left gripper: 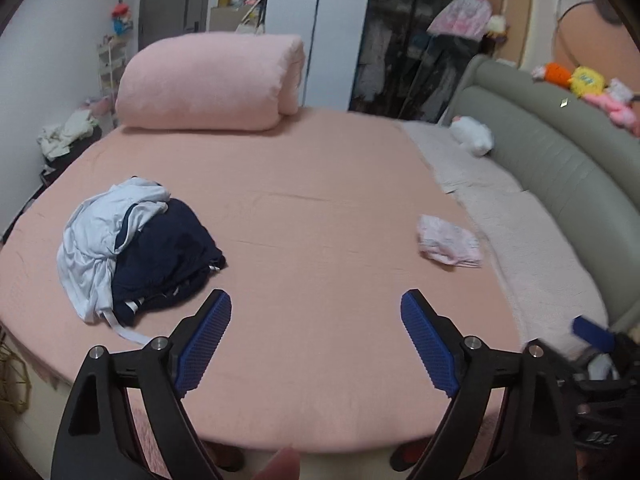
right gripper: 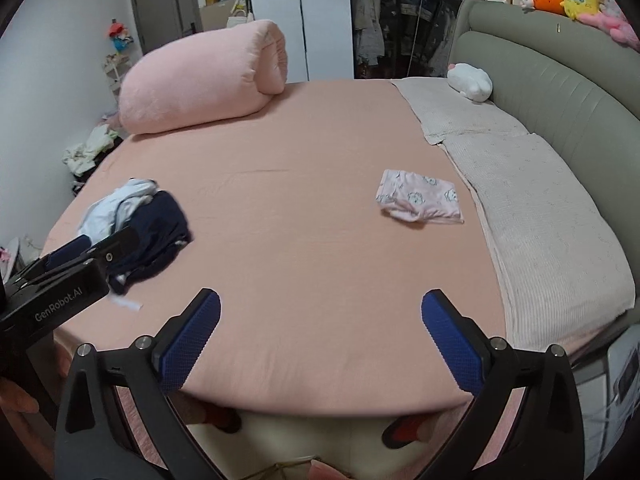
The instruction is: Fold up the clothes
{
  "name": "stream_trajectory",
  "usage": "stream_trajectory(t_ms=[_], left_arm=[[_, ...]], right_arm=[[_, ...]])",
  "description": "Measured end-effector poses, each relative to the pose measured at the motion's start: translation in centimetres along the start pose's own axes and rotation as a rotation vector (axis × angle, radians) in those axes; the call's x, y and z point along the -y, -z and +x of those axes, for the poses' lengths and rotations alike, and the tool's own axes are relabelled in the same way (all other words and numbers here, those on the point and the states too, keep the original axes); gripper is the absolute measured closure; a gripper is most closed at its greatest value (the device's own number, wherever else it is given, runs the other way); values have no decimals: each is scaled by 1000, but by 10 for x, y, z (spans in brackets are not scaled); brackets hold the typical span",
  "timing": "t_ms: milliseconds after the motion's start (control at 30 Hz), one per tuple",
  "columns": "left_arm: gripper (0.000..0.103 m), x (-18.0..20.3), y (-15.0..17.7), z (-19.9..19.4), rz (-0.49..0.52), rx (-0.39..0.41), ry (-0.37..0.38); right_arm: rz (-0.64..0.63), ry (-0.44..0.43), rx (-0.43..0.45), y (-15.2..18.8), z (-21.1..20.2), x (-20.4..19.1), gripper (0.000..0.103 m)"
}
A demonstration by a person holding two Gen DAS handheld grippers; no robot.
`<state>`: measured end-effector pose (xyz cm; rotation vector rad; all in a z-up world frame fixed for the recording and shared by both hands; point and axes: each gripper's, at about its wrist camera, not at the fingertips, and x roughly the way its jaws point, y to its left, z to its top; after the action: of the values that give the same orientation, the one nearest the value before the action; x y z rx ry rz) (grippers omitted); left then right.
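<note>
We note a salmon-pink bed sheet (right gripper: 320, 200), a pale pink folded garment printed with small cartoon figures (right gripper: 420, 197), a navy-and-pale-blue clothes heap (left gripper: 136, 248), a grey-green padded headboard (right gripper: 560, 92), and blue ribbed gripper pads (right gripper: 192, 340).

**Bed layout: two clothing spots, bedding at the far end**

On the bed (right gripper: 320, 208), a heap of clothes (right gripper: 136, 220) lies at the near left. A folded garment (right gripper: 420, 200) lies well apart to its right, just beside the blanket (right gripper: 532, 200) that runs along the headboard (right gripper: 560, 92). A rolled duvet (right gripper: 200, 80) sits at the far left, and a plush toy (right gripper: 470, 82) rests on the blanket's far end.
</note>
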<state>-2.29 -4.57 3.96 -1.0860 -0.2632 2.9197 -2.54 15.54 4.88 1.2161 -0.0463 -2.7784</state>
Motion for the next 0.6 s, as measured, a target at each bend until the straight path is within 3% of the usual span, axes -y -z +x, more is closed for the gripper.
stream_trajectory(t_ms=[133,300,600], left_arm=[[11,7,31,-26,22,9,4],[11,10,56,-23,60,-31,-36],[11,12,76,-11,25,-71,6]], right_arm=[[21,19,-28,33,-16,-5,1],[10,35,-48,60,-21,-11,1],[17,49,-63,63,-9,-6,1]])
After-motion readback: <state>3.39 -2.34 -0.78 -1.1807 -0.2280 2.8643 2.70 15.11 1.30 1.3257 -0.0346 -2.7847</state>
